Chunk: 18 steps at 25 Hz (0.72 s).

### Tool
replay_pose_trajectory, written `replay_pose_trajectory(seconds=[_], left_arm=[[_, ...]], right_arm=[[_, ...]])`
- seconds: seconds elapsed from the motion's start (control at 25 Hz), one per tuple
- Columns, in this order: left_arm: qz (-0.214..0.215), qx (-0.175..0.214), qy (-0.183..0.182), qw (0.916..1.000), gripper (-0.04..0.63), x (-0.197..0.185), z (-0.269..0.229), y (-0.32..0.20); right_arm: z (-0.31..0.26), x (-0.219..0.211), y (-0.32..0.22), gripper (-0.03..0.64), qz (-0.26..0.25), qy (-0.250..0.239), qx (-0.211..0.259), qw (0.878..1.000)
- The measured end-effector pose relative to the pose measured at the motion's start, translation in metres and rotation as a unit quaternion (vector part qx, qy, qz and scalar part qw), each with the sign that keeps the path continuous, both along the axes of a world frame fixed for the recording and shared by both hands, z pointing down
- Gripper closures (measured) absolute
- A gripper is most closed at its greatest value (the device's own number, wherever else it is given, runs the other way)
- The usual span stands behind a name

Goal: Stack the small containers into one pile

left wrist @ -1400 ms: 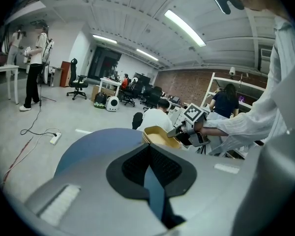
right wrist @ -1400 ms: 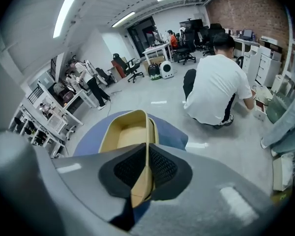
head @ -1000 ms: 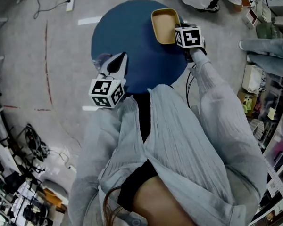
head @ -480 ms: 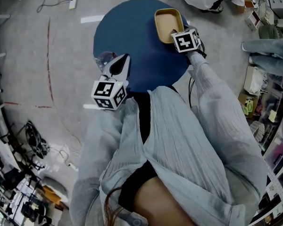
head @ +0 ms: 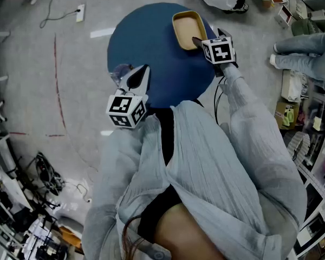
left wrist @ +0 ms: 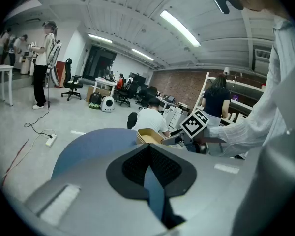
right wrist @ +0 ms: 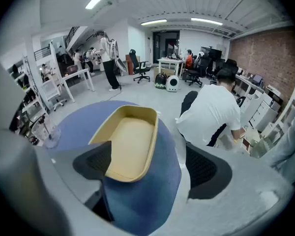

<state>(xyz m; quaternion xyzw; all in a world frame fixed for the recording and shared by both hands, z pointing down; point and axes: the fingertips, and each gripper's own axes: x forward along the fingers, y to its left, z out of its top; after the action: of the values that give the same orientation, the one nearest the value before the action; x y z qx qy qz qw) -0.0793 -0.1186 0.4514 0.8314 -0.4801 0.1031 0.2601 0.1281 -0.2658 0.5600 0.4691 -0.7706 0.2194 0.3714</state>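
Head view shows the yellow tray [head: 187, 30] lying flat at the far right of the round blue tabletop [head: 151, 50]. The right tongs [head: 198, 40] are at its near end with their jaws opening wide; a second ago they were narrow on that rim. In the right gripper view the tray's near end sits between the spread jaws, the right pad well apart from it. The tray has hardly moved. The left tongs [head: 136, 76] stay at the near left edge, jaws together with nothing between them, just beside a clear cup [head: 121, 72].
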Motion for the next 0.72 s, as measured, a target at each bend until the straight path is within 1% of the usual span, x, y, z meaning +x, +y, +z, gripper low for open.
replay_pose_trajectory(seconds=[0.16,0.32,0.48,0.56,0.72], left_arm=[[0.022,0.008,0.002,0.9997,0.583,0.0,-0.002,-0.002],[0.047,0.016,0.003,0.9988,0.583,0.004,-0.006,-0.002],[0.068,0.027,0.005,0.9973,0.583,0.005,-0.012,-0.001],[0.082,0.031,0.006,0.9961,0.583,0.004,-0.015,0.0],[0.112,0.04,0.007,0.9929,0.583,0.004,-0.018,0.001]], right_arm=[[-0.018,0.0,0.017,0.141,0.019,-0.047,0.007,0.999],[-0.035,0.005,0.04,0.141,0.048,-0.079,0.011,0.996],[-0.055,0.007,0.064,0.141,0.065,-0.108,0.027,0.992],[-0.064,0.006,0.077,0.141,0.078,-0.125,0.036,0.988],[-0.082,0.004,0.103,0.142,0.116,-0.162,0.06,0.978]])
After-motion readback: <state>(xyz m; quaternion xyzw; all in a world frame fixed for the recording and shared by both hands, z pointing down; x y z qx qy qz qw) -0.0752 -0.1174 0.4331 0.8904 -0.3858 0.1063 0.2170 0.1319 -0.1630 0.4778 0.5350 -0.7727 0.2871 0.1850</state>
